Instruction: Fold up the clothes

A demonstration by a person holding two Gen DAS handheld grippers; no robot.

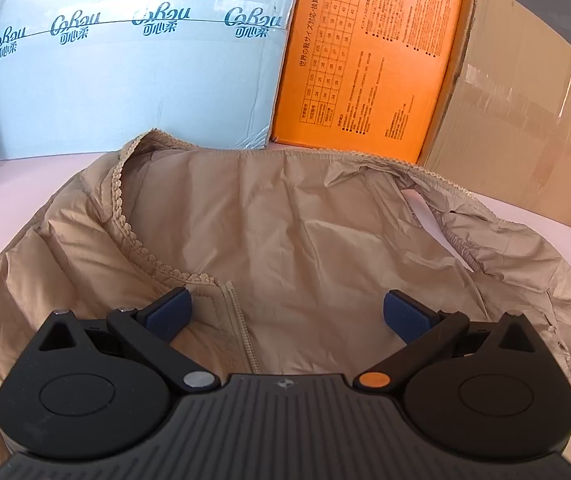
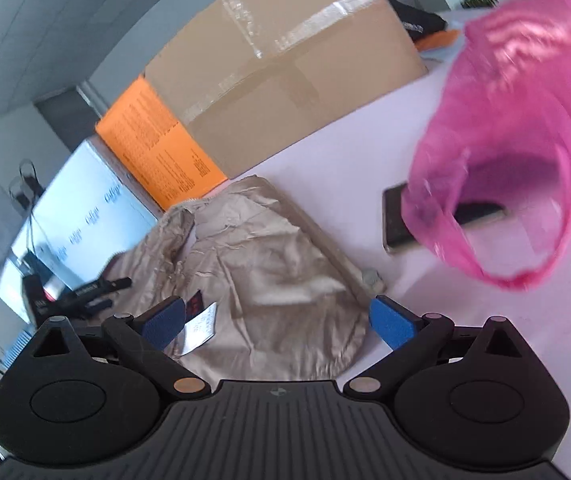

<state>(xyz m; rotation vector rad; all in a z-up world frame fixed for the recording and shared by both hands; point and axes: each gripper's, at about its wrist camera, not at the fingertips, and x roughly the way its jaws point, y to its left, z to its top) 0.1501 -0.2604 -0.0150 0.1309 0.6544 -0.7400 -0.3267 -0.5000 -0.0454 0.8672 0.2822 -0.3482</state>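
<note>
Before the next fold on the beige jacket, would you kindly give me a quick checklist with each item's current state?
1. Left claw open, nothing held: ok.
2. Right claw open, nothing held: ok.
3. Beige jacket lying flat: not ok, crumpled at the sleeve.
4. Zipper closed: cannot tell.
5. Table clear beside jacket: not ok, pink bag and phone lie close.
6. Boxes off the fabric: ok.

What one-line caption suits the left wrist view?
Open left tongs hover over a beige lace-collared jacket spread before three boxes.
</note>
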